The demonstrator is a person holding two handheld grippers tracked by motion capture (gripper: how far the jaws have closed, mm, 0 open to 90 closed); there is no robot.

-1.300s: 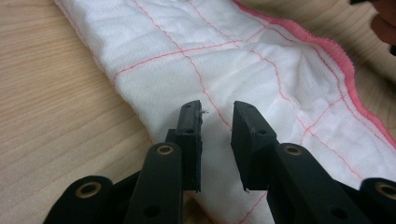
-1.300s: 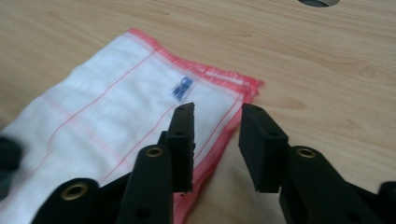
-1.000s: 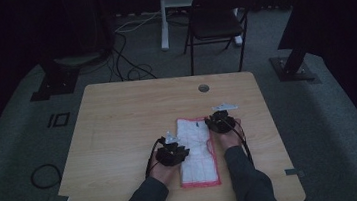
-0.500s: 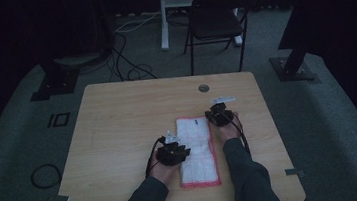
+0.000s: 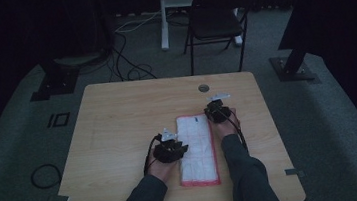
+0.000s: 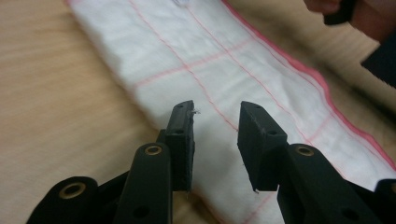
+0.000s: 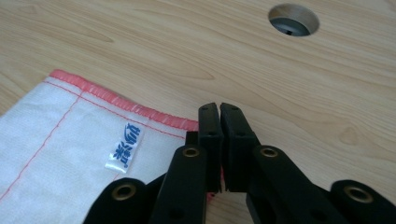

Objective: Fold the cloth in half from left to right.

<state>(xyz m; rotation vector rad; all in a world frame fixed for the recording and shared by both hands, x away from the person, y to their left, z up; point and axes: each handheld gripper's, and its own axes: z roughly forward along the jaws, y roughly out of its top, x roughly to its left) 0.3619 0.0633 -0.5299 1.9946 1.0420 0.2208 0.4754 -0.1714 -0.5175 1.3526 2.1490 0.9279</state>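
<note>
White folded cloth with pink hem and grid lines (image 5: pixel 197 149) lies lower centre of high view on light wood table (image 5: pixel 118 117). My right tongs (image 7: pixel 219 108) clenched on its far corner. My left tongs (image 6: pixel 215 112) just opening, released, cloth below. Risk: thin corner slips free if I pull hard.

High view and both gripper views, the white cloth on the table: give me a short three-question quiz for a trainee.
1. True or false: the cloth has a blue border.
2. The left hand-held gripper is: A, open over the cloth; B, shut on the cloth; C, shut on a cup.
3. In the right gripper view, what is sewn on near the cloth's hem?

Key:
1. False: the border is pink-red.
2. A. Its jaws have just been opening, with nothing pinched between them.
3. A small white label with blue print.
</note>
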